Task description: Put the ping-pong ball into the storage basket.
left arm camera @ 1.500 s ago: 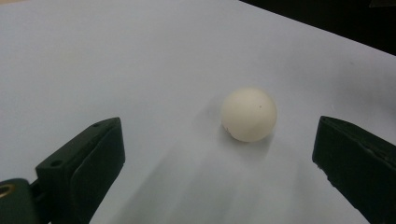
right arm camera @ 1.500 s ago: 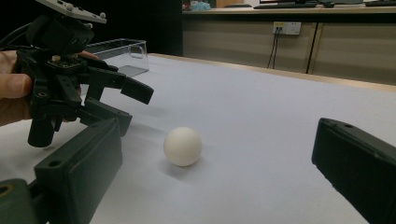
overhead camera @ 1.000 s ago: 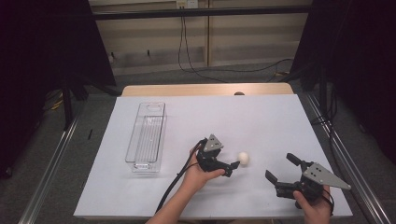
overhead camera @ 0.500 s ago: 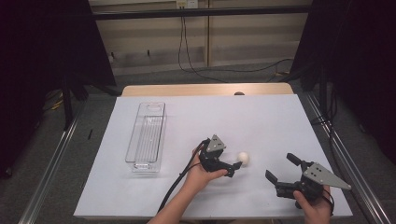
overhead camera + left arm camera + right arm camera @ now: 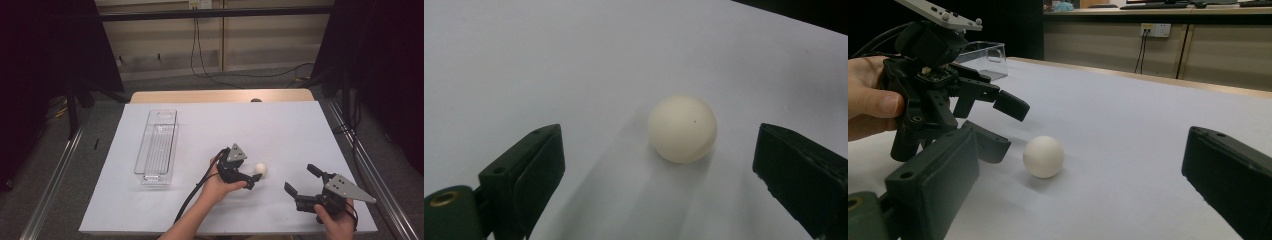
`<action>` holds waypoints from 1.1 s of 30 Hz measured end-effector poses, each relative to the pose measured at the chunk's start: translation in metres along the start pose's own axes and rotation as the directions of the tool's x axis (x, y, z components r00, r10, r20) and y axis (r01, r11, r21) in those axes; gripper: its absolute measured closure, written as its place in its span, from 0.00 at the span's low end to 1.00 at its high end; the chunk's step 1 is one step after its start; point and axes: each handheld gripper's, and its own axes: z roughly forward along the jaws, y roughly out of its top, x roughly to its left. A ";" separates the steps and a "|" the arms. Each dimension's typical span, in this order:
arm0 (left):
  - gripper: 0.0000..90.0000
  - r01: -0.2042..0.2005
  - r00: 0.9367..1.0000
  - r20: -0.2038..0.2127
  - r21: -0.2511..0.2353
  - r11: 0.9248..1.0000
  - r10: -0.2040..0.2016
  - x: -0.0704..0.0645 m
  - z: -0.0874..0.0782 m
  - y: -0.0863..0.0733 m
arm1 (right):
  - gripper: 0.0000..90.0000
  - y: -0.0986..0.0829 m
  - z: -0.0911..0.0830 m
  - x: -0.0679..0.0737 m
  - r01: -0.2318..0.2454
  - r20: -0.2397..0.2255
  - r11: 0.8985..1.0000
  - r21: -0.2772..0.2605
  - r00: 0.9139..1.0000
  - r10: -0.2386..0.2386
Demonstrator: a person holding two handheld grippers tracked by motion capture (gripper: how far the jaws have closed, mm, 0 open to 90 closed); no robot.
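A cream-white ball (image 5: pixel 682 129) lies on the plain white table (image 5: pixel 280 125), beside black fingers (image 5: pixel 526 170).

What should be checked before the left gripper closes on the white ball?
1. Left gripper open: ok, its fingers stand wide apart.
2. White ball between those fingers: ok, it sits in the gap, nearer the right-hand one in the left gripper view.
3. Ball free of contact: ok, neither finger touches it.
4. Ball at rest on the table: cannot tell from one moment.
5. Right gripper out of the way: ok, open and apart from the ball.
6. Clear tray unobstructed: ok, nothing seen in it.
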 end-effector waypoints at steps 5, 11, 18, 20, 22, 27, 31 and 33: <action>0.12 -0.031 0.999 0.010 0.013 0.999 0.030 -0.002 0.003 0.003 | 0.02 0.000 0.000 0.000 0.002 0.002 1.000 -0.004 1.000 -0.002; 0.22 -0.031 0.999 0.026 0.016 0.999 0.031 -0.003 0.008 0.004 | 0.02 0.000 0.000 0.000 0.001 0.001 1.000 -0.001 1.000 -0.001; 0.30 -0.025 0.999 0.047 0.007 1.000 0.024 0.000 0.013 0.003 | 0.02 0.000 0.000 -0.001 -0.002 0.002 1.000 -0.001 1.000 0.002; 0.33 -0.033 0.998 0.053 0.012 0.999 0.032 0.001 0.014 0.003 | 0.02 0.000 0.000 -0.001 -0.003 0.002 1.000 0.000 1.000 0.003; 0.36 -0.031 0.998 0.057 0.021 0.999 0.029 0.001 0.015 0.003 | 0.02 0.000 0.000 0.000 -0.004 0.004 1.000 0.002 1.000 0.004; 0.39 -0.057 0.995 0.084 0.035 0.998 0.054 -0.001 0.018 0.009 | 0.02 0.000 0.001 0.000 -0.003 0.000 1.000 0.001 1.000 0.003; 0.45 -0.052 0.995 0.084 0.051 0.997 0.047 -0.002 0.021 0.010 | 0.02 0.000 0.000 0.000 -0.004 0.001 1.000 0.001 1.000 0.004; 0.48 -0.060 0.995 0.088 0.042 0.997 0.056 -0.002 0.023 0.009 | 0.02 0.000 0.000 -0.001 -0.002 0.001 1.000 0.001 1.000 0.002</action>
